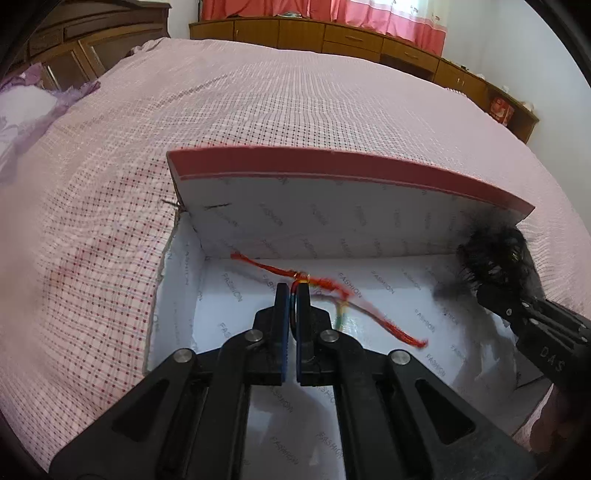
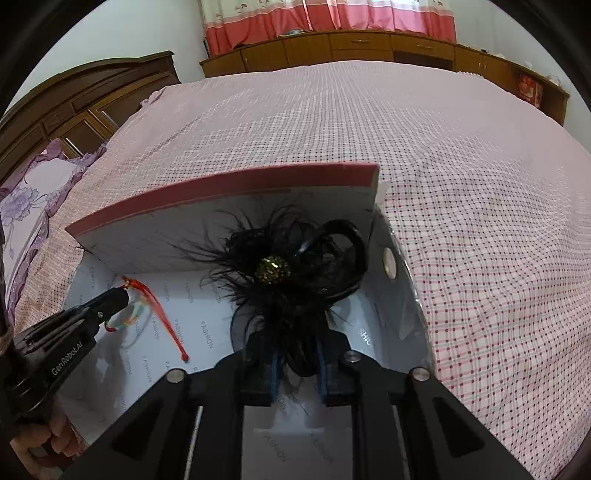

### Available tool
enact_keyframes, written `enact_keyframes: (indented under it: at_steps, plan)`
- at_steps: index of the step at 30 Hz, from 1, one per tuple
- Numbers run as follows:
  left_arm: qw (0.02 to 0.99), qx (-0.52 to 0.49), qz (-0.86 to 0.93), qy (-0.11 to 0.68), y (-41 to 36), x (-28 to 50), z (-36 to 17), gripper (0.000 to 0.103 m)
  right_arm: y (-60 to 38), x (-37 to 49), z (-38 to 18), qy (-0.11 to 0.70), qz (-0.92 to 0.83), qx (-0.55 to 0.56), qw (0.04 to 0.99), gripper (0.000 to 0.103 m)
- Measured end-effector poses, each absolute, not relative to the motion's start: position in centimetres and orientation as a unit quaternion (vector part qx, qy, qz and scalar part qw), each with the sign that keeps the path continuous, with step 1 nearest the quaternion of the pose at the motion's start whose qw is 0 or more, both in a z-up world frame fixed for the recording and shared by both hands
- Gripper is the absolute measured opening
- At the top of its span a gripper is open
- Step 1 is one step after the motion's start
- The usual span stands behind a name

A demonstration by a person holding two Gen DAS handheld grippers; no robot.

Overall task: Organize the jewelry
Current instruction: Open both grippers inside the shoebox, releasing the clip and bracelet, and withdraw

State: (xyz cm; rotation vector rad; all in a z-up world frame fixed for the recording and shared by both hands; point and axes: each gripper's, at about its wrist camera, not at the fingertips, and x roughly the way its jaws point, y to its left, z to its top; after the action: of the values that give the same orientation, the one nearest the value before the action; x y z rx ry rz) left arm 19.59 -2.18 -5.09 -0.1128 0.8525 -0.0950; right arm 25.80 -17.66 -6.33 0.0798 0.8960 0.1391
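Note:
An open box (image 1: 369, 225) with a red-edged lid and white FASHION lining stands on the bed; it also shows in the right wrist view (image 2: 207, 236). My left gripper (image 1: 292, 291) is shut on a red cord bracelet (image 1: 325, 286) with coloured threads, held over the box floor; the bracelet shows in the right wrist view (image 2: 159, 310) too. My right gripper (image 2: 297, 354) is shut on a black feather hair ornament (image 2: 280, 266) with a gold bead centre, held over the box's right side. The ornament appears in the left wrist view (image 1: 491, 254).
The box sits on a pink checked bedspread (image 1: 258, 110). A purple floral pillow (image 2: 29, 199) lies at the left. Wooden cabinets (image 1: 332, 37) and red curtains (image 2: 332, 14) line the far wall. A dark wardrobe (image 2: 85, 103) stands at the left.

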Motion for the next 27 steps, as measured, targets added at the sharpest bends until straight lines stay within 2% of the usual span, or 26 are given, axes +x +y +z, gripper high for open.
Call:
enact_keyframes:
  at_steps: [2, 6, 9, 12, 27]
  plan:
    - [0.907, -0.048, -0.042, 0.415, -2.4, 20.0, -5.0, 0.0, -17.7, 25.8, -6.3, 0.434, 0.071, 0.045, 0.897, 0.023]
    - [0.908, -0.05, -0.035, 0.414, -2.5, 20.6, -4.3, 0.021, -17.5, 25.5, -6.0, 0.429, 0.077, 0.049, 0.899, 0.037]
    - [0.911, -0.053, -0.04, 0.407, -2.6, 19.8, -3.5, 0.028, -17.7, 24.6, -5.4, 0.419, 0.083, 0.048, 0.903, 0.044]
    - [0.912, -0.058, -0.046, 0.402, -2.4, 18.6, -2.6, 0.03, -18.6, 23.2, -4.5, 0.408, 0.083, 0.055, 0.908, 0.049]
    - [0.928, -0.075, -0.061, 0.36, 1.2, 11.0, 2.6, 0.036, -20.9, 14.7, 1.5, 0.353, 0.099, 0.093, 0.926, 0.05]
